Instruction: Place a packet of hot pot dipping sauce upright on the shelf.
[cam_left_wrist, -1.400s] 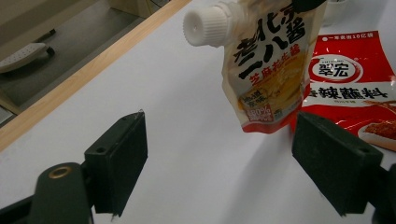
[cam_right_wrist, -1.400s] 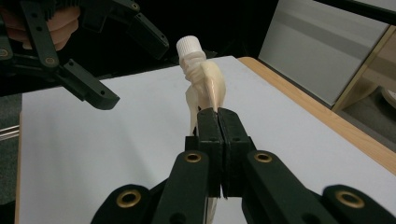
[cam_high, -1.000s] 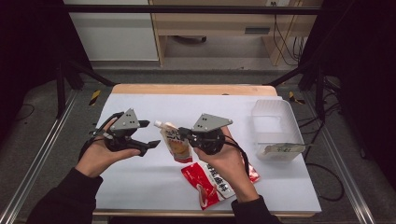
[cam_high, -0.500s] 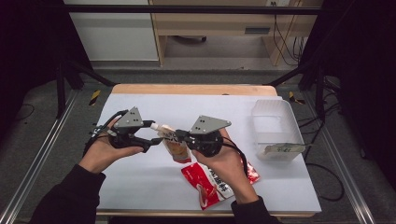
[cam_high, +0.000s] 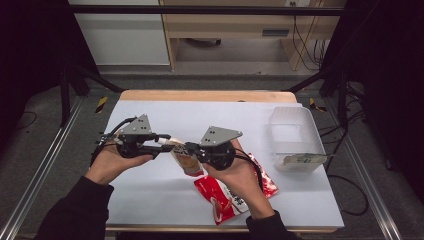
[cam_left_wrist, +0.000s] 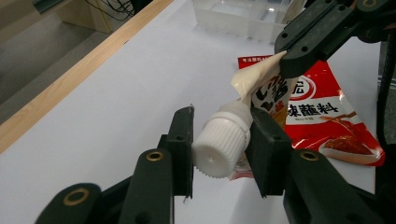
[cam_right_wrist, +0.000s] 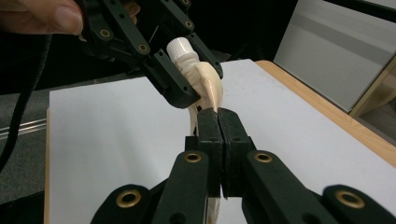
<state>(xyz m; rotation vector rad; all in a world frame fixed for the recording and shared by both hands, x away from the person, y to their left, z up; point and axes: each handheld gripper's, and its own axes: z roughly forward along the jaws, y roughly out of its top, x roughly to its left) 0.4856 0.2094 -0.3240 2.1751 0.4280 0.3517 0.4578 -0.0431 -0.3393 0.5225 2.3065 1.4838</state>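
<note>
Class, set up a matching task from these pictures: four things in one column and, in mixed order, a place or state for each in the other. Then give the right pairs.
Things
1. white cap
2. spouted pouch
3. red packet
4. clear plastic bin

Places or states
A. lies flat on the table under the person's right hand
B. stands at the table's right side
C. sits between the left gripper's jaws
D. its upper edge is pinched by the right gripper

Pairs: 1-C, 2-D, 3-A, 4-B
</note>
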